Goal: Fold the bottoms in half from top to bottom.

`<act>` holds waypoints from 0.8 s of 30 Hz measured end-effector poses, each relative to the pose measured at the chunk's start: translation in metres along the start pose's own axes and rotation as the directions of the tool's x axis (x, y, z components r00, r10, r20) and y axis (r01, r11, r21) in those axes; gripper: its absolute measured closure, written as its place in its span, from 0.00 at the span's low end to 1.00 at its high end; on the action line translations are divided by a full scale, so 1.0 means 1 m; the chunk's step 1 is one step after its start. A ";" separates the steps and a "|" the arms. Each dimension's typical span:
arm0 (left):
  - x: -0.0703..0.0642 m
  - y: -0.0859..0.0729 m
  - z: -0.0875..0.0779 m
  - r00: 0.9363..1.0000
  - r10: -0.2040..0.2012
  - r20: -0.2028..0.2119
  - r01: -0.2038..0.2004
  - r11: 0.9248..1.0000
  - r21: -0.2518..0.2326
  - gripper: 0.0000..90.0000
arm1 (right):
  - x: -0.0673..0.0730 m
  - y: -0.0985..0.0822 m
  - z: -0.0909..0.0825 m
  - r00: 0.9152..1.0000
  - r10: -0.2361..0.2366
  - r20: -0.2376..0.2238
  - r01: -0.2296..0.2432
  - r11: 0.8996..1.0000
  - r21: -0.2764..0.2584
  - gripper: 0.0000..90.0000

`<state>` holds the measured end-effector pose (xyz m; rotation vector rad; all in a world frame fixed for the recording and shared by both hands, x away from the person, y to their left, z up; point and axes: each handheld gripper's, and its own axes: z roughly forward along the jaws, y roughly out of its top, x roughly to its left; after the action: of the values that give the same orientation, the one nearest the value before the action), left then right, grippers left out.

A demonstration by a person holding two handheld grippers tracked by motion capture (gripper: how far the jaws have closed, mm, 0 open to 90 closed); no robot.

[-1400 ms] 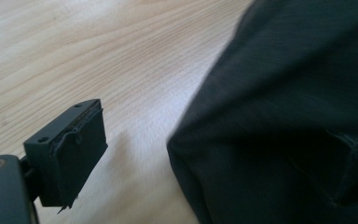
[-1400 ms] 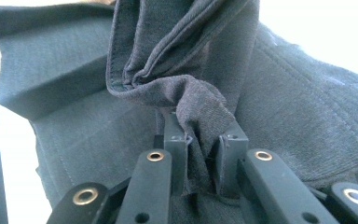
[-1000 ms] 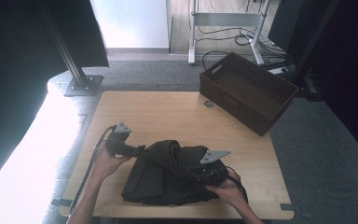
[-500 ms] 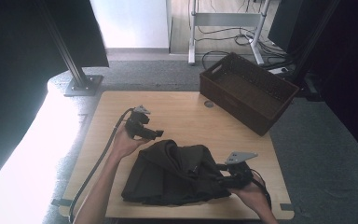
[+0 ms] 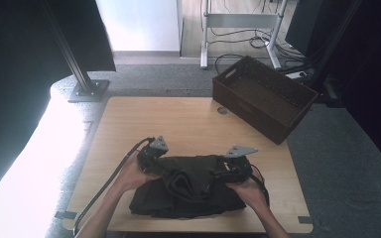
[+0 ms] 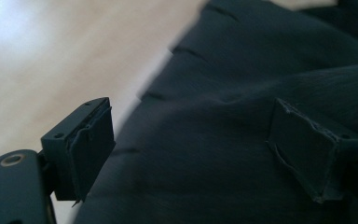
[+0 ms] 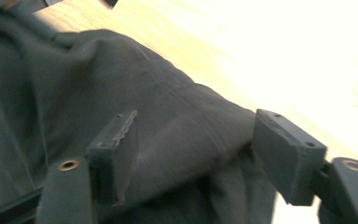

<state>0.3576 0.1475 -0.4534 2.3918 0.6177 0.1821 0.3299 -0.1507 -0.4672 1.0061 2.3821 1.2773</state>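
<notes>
Both grippers at the dark garment (image 5: 188, 191)

Our left gripper (image 6: 193, 149) and right gripper (image 7: 196, 154) stand released, right jaws just opening, straddling cloth lying crosswise between us.

This looks like a lab or test room set up for recordings, not a home. A plain light-wood tabletop (image 5: 188, 124) stands alone on grey carpet (image 5: 347, 163), and beyond its far left corner a dark metal post (image 5: 74, 59) rises slanting from a base plate bolted to the floor, the kind of frame that carries equipment. Behind the far edge stands the metal leg frame of a desk (image 5: 240, 22), with loose cables (image 5: 238, 42) trailing on the floor beneath it. Dark screens or curtains (image 5: 25, 74) close off the left and right sides. A dark woven basket (image 5: 265, 96) sits at the tabletop's far right corner.
</notes>
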 end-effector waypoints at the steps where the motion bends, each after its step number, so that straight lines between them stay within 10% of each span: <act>1: -0.004 -0.005 0.001 1.000 0.005 0.001 -0.005 1.000 0.010 0.16 | 0.002 0.000 0.004 1.000 -0.004 -0.001 0.004 1.000 0.007 0.30; 13: -0.037 -0.056 0.010 0.995 -0.016 -0.101 0.019 0.999 0.032 0.14 | 0.018 -0.031 0.021 0.997 -0.061 0.035 0.057 0.991 0.121 0.22; 24: -0.039 -0.068 0.015 0.991 -0.031 -0.128 0.037 0.998 0.048 0.14 | 0.010 -0.054 0.028 0.996 -0.052 0.066 0.040 0.984 0.171 0.23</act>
<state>0.3012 0.1670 -0.5066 2.4298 0.7293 0.3099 0.3126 -0.1468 -0.5262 1.0180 2.4777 1.0199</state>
